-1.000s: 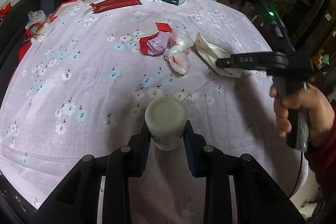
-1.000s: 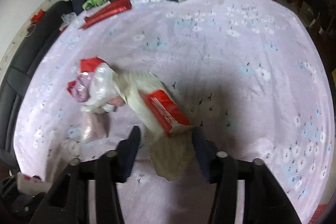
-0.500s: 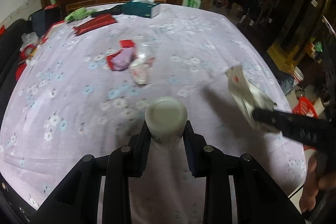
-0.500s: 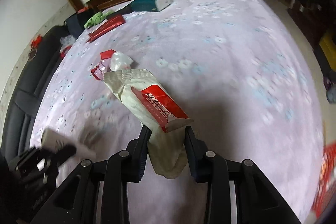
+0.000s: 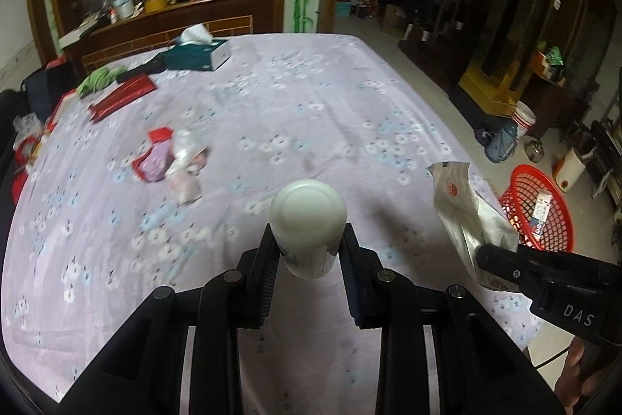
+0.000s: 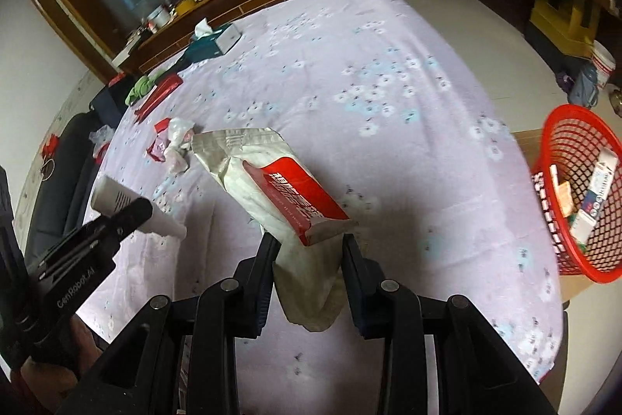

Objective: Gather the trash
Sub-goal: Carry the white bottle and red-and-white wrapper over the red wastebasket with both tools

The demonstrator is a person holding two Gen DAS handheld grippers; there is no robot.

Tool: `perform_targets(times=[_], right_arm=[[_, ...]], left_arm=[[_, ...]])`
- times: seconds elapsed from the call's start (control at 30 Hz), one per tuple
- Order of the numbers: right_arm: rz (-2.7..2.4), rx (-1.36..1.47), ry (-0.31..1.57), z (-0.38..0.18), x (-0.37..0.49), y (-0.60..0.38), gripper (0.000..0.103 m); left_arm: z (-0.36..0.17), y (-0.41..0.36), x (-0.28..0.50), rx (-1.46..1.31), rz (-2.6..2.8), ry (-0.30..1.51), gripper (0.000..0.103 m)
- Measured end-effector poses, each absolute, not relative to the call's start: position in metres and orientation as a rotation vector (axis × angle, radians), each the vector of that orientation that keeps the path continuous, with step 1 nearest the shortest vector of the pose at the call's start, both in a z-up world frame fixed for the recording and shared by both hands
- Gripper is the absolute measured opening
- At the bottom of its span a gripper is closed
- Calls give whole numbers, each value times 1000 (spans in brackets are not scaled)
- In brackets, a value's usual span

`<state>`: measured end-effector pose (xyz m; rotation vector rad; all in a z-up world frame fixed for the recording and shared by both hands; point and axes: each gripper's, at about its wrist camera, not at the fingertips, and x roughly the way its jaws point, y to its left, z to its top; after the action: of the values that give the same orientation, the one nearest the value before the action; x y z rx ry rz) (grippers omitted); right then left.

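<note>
My left gripper [image 5: 309,251] is shut on a white bottle [image 5: 308,209], held above the lilac floral tablecloth [image 5: 311,96]. My right gripper [image 6: 309,251] is shut on a crumpled white and red packet [image 6: 280,189], which sticks out ahead of it over the table. In the left wrist view the right gripper [image 5: 493,259] shows at the right edge with the packet [image 5: 462,205]. In the right wrist view the left gripper [image 6: 130,212] and bottle [image 6: 116,199] show at lower left. A pile of wrappers [image 5: 171,162] lies on the cloth. A red mesh basket [image 6: 575,189] stands beyond the table's right edge.
A teal tissue box [image 5: 198,55], red packets [image 5: 124,96] and a green cloth [image 5: 97,80] lie at the table's far side. The basket holds several small boxes. A white bucket [image 5: 523,119] and a jug stand on the floor. A dark sofa [image 6: 74,181] borders the left.
Both grippers have swung right and up, away from the wrapper pile toward the table's right edge. The packet has left the cloth in the right gripper. The red basket has come into view.
</note>
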<state>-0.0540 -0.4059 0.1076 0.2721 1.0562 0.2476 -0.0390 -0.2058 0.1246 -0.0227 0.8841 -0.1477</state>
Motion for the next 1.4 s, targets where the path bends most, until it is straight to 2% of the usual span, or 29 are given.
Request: perform_targets(times=[0.67, 1.4], right_arm=[[206, 309, 954, 138, -78, -443, 35], [210, 312, 961, 138, -82, -444, 35]], left_arm=[[145, -236, -42, 36, -194, 828, 29], [144, -237, -43, 36, -194, 832, 29]])
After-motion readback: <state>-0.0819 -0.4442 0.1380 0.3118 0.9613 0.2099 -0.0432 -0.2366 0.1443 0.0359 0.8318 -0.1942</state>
